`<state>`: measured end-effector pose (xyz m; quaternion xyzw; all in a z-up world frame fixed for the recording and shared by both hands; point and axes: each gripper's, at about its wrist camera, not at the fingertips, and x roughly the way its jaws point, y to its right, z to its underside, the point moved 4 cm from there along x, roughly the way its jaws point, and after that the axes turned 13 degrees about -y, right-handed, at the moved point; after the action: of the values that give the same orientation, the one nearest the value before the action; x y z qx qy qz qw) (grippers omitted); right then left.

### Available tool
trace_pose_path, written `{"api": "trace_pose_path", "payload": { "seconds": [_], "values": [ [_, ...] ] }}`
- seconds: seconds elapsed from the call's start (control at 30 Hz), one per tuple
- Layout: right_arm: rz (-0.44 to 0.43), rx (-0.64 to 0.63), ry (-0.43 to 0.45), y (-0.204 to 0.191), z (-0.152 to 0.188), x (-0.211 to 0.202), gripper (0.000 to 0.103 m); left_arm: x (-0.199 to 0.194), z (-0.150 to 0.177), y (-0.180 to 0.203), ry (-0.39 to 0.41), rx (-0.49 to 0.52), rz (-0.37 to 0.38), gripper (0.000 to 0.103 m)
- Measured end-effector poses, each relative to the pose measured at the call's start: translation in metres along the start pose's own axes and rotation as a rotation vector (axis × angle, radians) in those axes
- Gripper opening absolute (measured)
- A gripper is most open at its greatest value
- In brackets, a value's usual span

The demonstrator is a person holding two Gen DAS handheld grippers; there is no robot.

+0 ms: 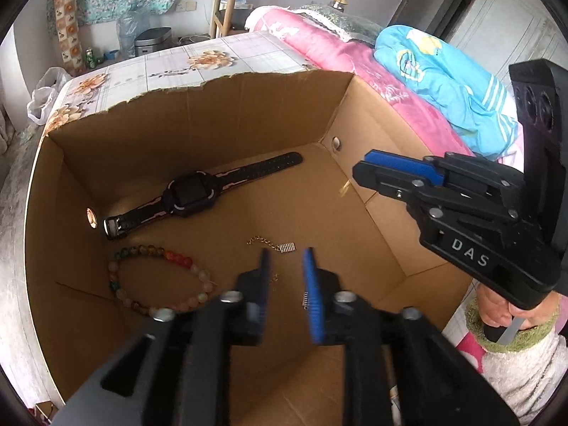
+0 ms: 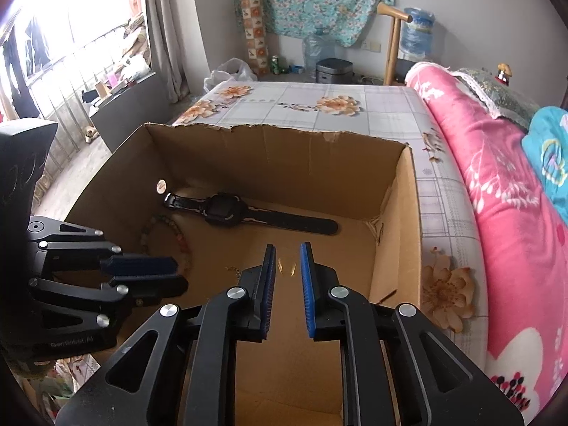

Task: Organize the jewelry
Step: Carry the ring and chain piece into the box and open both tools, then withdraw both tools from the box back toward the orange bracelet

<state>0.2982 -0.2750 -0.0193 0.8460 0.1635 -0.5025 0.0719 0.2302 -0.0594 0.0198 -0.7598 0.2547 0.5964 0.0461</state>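
An open cardboard box (image 1: pixel 220 113) stands on the bed. On its floor lie a black watch (image 1: pixel 190 197), a bracelet of coloured beads (image 1: pixel 159 280) and a thin gold chain (image 1: pixel 264 242) with a small silver end piece. My left gripper (image 1: pixel 285 252) hangs open over the box floor just this side of the chain, and its pads press on nothing. My right gripper (image 2: pixel 287 246) is open inside the box on the right. Two tiny gold pieces (image 2: pixel 287 268) show in the gap between its fingers, touching neither pad.
The box has a torn far rim (image 2: pixel 248 127) and round holes in its side walls. A pink quilt (image 2: pixel 497 191) and a blue blanket (image 1: pixel 443 81) are piled to the right. A hand (image 1: pixel 497 310) holds the right gripper's handle. A window lies to the left.
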Motion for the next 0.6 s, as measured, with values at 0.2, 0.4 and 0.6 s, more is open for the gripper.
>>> {"api": "trace_pose_path", "payload": {
  "seconds": [0.2,0.4,0.6],
  "values": [
    [0.022,0.003,0.045,0.004,0.003,-0.014,0.024,-0.011,-0.005,0.005,0.049,0.01,-0.033,0.049],
    [0.008,0.011,0.105,0.003,0.005,-0.035,0.035,-0.035,-0.004,0.011,0.134,0.028,-0.088,0.064],
    [-0.035,0.01,0.182,-0.006,0.011,-0.064,0.053,-0.064,0.011,0.018,0.217,0.036,-0.119,0.076]
  ]
}}
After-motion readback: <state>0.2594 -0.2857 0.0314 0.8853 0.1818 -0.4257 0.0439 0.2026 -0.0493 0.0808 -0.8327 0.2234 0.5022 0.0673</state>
